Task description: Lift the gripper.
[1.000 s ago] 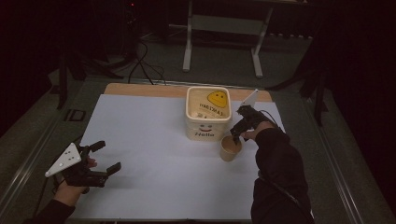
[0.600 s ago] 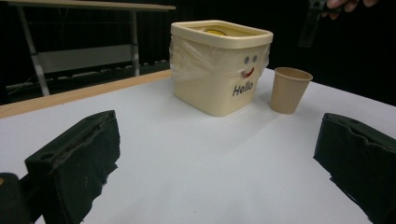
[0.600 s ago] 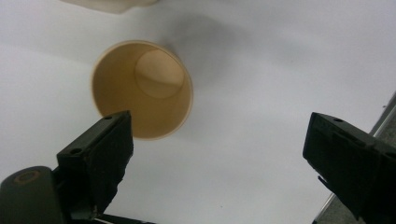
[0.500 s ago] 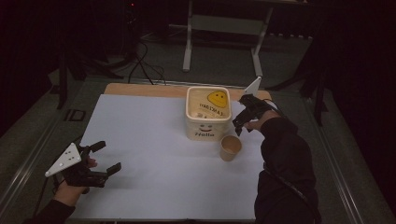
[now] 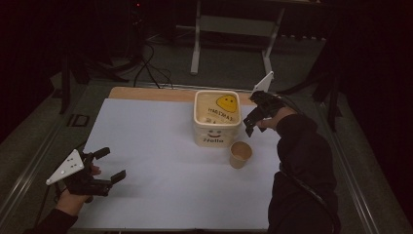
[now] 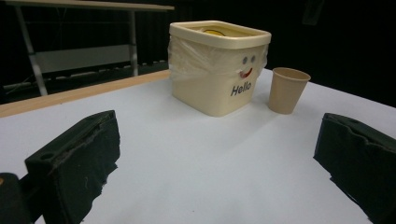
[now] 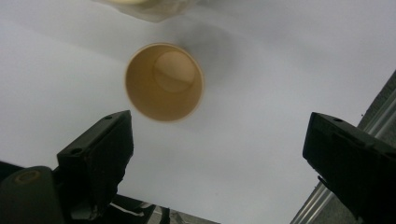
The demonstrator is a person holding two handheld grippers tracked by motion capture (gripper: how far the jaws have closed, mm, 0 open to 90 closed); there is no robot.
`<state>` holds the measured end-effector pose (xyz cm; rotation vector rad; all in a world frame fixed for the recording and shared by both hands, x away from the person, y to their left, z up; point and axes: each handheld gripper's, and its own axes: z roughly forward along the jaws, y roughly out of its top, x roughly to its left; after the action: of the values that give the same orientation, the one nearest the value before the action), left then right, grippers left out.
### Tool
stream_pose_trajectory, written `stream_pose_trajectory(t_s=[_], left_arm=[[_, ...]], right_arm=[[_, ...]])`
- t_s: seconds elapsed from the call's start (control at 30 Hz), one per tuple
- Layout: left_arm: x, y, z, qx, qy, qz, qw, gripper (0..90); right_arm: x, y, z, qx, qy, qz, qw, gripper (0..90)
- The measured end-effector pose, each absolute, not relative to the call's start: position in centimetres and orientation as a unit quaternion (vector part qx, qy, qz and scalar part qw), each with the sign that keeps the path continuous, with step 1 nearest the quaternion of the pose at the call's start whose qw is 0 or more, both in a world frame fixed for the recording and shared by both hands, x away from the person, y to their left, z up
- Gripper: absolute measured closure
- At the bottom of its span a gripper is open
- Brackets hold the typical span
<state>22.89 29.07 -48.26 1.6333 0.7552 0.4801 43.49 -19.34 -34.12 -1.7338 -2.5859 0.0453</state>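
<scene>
A cream tub (image 5: 217,118) with a yellow smiley lid and "Hello" on its side (image 6: 219,65) stands right of the table's middle. A brown paper cup (image 5: 240,154) (image 6: 288,89) stands upright just in front and to the right of it, and looks empty from above (image 7: 164,81). My right gripper (image 5: 251,117) hangs open in the air beside the tub's right side, above and behind the cup, nothing between its jaws. My left gripper (image 5: 109,165) rests open low over the table's front left corner, pointing toward the tub.
White paper (image 5: 160,146) covers the table, with a wooden strip (image 5: 146,93) along the far edge. A metal rail (image 5: 350,165) runs along the right side. A frame with metal legs (image 5: 197,44) and cables stand on the floor beyond.
My right gripper has let go of the cup and risen up and back, from the cup's rim to beside the tub. The cup stays standing. The left gripper has not moved.
</scene>
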Motion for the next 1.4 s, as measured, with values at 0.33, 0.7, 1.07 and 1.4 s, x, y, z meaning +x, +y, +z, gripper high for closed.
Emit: stream_pose_trajectory(t_s=[0.33,0.7,1.07,1.4], left_arm=[[22.8,29.1,-48.3,0.704,0.323,0.203,0.599,1.2],[22.8,29.1,-48.3,0.705,0.321,0.199,0.601,1.1],[22.8,29.1,-48.3,0.706,0.319,0.198,0.6,1.2],[22.8,29.0,-48.3,0.708,0.315,0.195,0.602,1.2]], right_arm=[[42.6,-18.5,-33.4,-0.482,-0.874,0.008,0.05,11.1],[41.4,-18.1,-31.6,-0.385,-0.921,-0.014,0.052,13.3],[40.3,-17.6,-30.9,-0.295,-0.954,-0.019,0.039,13.2],[38.8,-17.0,-30.9,-0.193,-0.981,-0.016,0.0,14.5]])
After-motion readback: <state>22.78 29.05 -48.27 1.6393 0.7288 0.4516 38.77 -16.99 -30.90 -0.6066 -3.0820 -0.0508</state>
